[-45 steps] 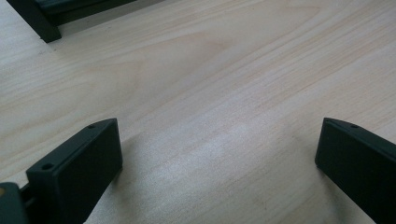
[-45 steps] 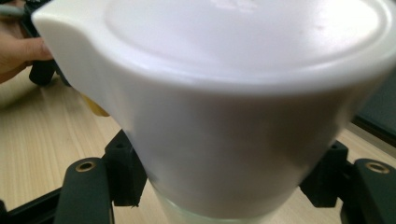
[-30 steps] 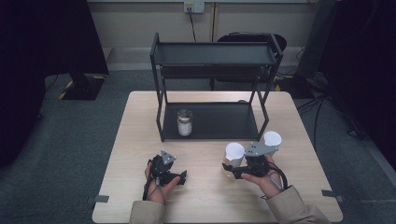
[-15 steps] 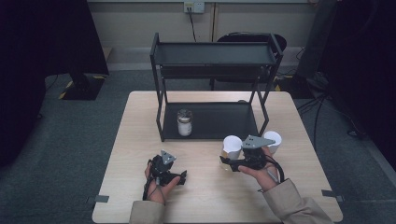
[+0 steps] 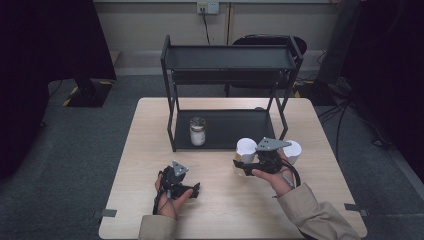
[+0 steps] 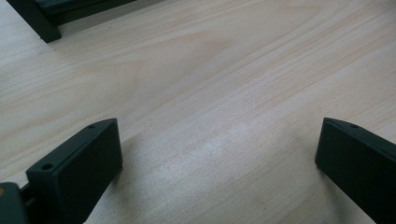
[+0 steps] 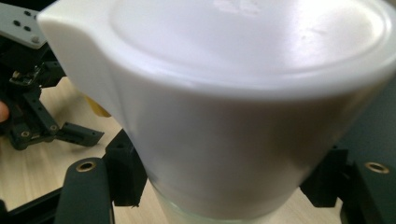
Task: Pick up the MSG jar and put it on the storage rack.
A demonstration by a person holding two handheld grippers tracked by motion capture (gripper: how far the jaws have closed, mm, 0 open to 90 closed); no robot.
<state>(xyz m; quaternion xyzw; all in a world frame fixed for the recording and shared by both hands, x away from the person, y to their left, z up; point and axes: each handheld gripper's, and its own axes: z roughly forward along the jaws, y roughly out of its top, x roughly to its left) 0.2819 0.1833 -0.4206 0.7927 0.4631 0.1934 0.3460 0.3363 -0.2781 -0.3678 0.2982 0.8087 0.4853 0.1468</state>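
My right gripper (image 5: 242,167) is shut on a jar with a wide white lid (image 5: 246,147), held just above the table in front of the rack. In the right gripper view the white lid (image 7: 243,84) looms large, and the black pads (image 7: 125,173) press on the clear body below it. A second white-lidded jar (image 5: 293,151) stands on the table behind my right hand. At the front left my left gripper (image 5: 194,189) rests on the wood, open; its jaws (image 6: 219,158) stand wide with bare tabletop between them.
A black two-tier rack (image 5: 227,57) stands at the back of the wooden table (image 5: 150,130). On its lower tier sits a glass jar with a metal lid (image 5: 198,131). A dark chair (image 5: 270,40) is behind the rack.
My right gripper has carried the white-lidded jar to the left, away from the second jar. The left gripper has stayed where it was.
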